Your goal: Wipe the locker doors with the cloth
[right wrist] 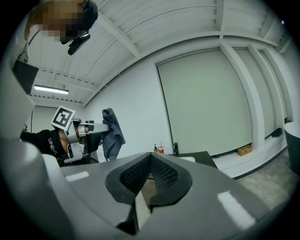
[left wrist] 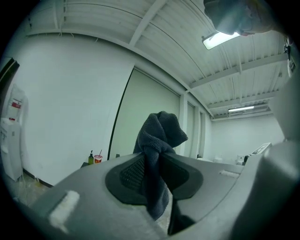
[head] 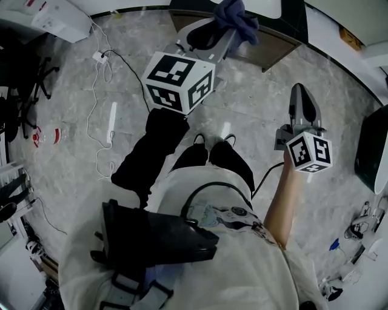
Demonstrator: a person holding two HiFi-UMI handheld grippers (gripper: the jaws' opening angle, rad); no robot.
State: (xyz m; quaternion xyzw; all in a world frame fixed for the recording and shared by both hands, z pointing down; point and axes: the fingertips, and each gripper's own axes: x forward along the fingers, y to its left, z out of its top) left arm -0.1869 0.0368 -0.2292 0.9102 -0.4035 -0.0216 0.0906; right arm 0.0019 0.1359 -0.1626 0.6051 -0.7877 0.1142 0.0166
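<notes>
Currently the left gripper [head: 219,31] is clamped on the cloth [head: 237,17], a dark blue towel that sits at the far end of its jaws, up off the floor [head: 254,106] and ahead of the person. In the left gripper view the cloth [left wrist: 161,131] is pinched between the two dark ribbed pads: a bunched fold stands up above them and a narrow tail hangs down below. Its marker cube [head: 179,82] sits near the person's black-sleeved arm.

To the right and a little nearer, the right gripper [head: 301,92] is held out on a bare forearm, well apart from the cloth. In its own view the right gripper [right wrist: 150,156] has its jaw tips touching each other, with nothing between them. That view also catches the left gripper to the far left with the cloth [right wrist: 112,133] drooping from it.

Beyond both grippers is a white wall with a large pale panel [right wrist: 206,103]. A small bottle [left wrist: 91,158] and a cup [left wrist: 98,159] stand side by side on a surface in front of it. Below, white cables [head: 97,109] trail over the grey floor to the left of the person's black shoes [head: 212,154]
</notes>
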